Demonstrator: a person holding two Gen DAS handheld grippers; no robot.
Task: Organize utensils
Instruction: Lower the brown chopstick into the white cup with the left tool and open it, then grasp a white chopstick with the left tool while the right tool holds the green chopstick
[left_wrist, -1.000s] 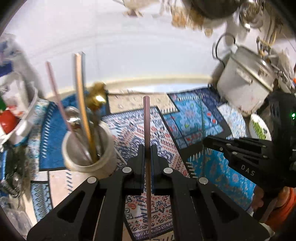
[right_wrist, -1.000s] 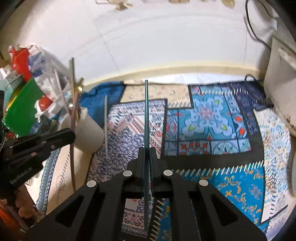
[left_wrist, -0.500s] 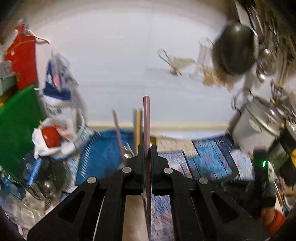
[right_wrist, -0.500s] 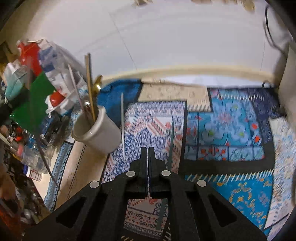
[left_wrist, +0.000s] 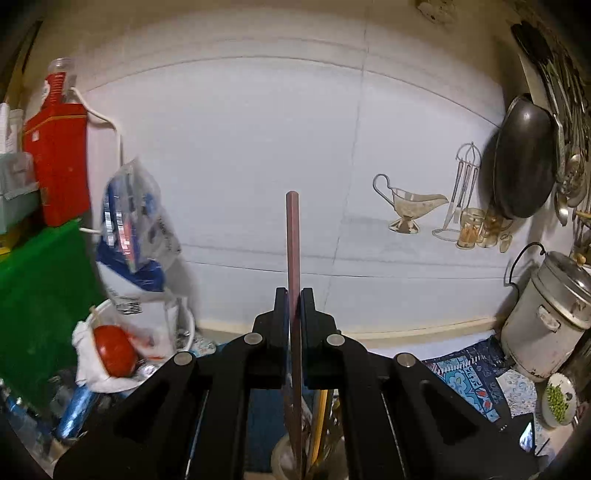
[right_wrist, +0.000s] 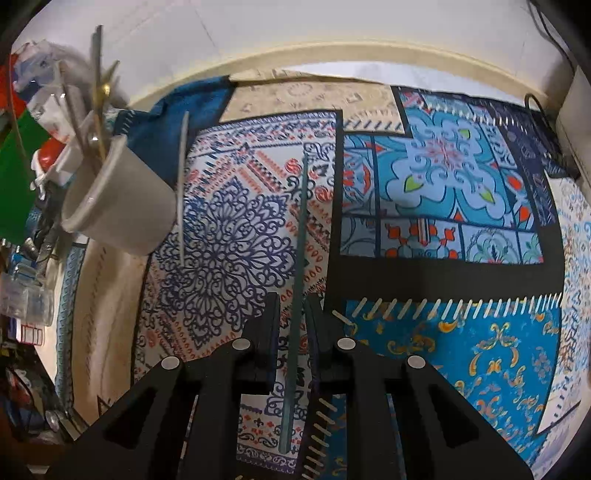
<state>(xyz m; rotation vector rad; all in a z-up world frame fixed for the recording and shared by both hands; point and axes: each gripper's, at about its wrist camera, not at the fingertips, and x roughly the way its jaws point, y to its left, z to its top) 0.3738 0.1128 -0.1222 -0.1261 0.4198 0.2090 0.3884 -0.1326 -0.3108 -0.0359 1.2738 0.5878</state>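
Observation:
My left gripper (left_wrist: 294, 295) is shut on a pink chopstick (left_wrist: 293, 236) held upright; its lower end hangs over the white utensil cup (left_wrist: 284, 456) seen below between the fingers, with a yellow stick (left_wrist: 320, 413) in it. In the right wrist view the cup (right_wrist: 118, 199) stands at the left with several utensils (right_wrist: 96, 92). My right gripper (right_wrist: 291, 302) is open; a teal chopstick (right_wrist: 297, 280) lies on the patterned mat (right_wrist: 443, 184) between its fingers. A grey chopstick (right_wrist: 181, 184) lies beside the cup.
Bags and a red carton (left_wrist: 55, 155) crowd the left, with a tomato in a bag (left_wrist: 112, 350). A metal pot (left_wrist: 550, 314) and a hanging pan (left_wrist: 524, 158) are at the right. A tiled wall (left_wrist: 258, 147) is behind.
My left gripper has tilted up and moved over the cup with the pink chopstick. My right gripper has opened and let go of the teal chopstick, which now lies on the mat.

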